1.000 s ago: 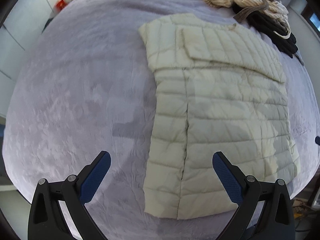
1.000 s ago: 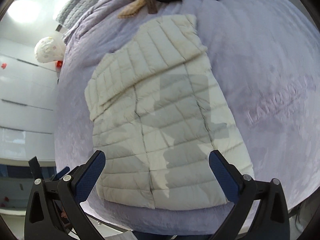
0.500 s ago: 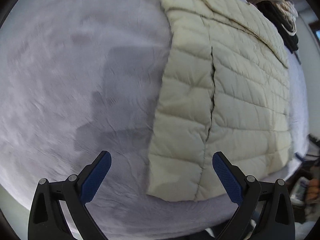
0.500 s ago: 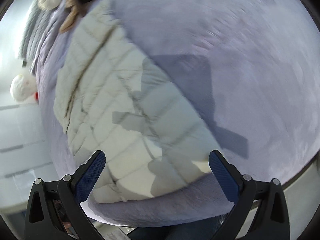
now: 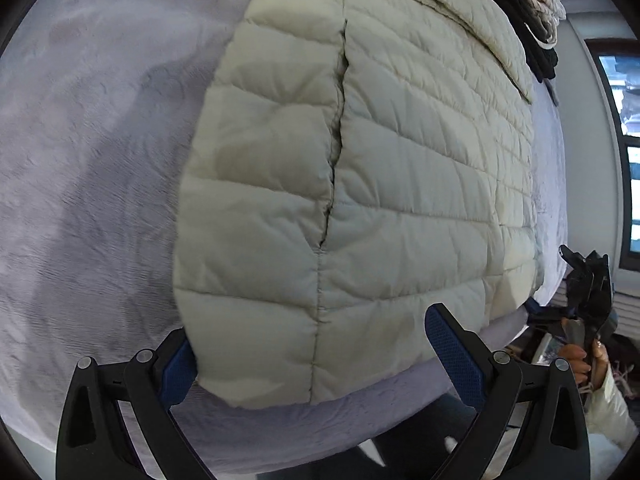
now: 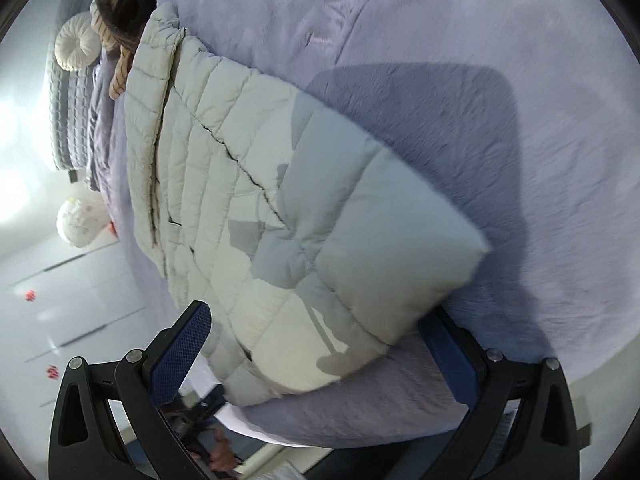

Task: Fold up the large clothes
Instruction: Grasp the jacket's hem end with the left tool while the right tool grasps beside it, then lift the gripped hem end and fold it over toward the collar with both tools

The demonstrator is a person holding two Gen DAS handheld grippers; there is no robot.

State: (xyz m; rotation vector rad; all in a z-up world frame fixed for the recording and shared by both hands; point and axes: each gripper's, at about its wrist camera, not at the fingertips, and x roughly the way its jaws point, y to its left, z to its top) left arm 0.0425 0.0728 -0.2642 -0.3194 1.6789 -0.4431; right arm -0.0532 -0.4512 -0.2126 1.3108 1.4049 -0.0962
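1. The cream quilted jacket (image 5: pixel 400 152) lay flat on the lilac bed (image 5: pixel 80 160), its sleeve already folded across the chest toward the top of the left wrist view, its hem at the near edge of the mattress along the bottom of both views.

2. A second earlier both cameras had looked down on the whole garment from well above; now the hem filled the lower half of each frame. Both tools had dropped to the two bottom corners.

3. The left tongs (image 5: pixel 312 356) stood wide open, straddling the hem corner at lower centre of the left wrist view; the left pad touched or sat just under the fabric edge, the right pad was clear of it. Nothing was gripped.

4. The right tongs (image 6: pixel 316 344) were likewise spread wide around the other corner, which bulged up between the pads at lower centre of the right wrist view. No pinch had been made.

5. Judgement: the approach was done and the grasp was next, closing on both corners so the hem could be carried up toward the collar.

6. Further out, a heap of dark and striped clothes (image 5: pixel 532 8) lay beyond the collar, and a round cushion (image 6: pixel 76 42) sat at upper left of the right wrist view.
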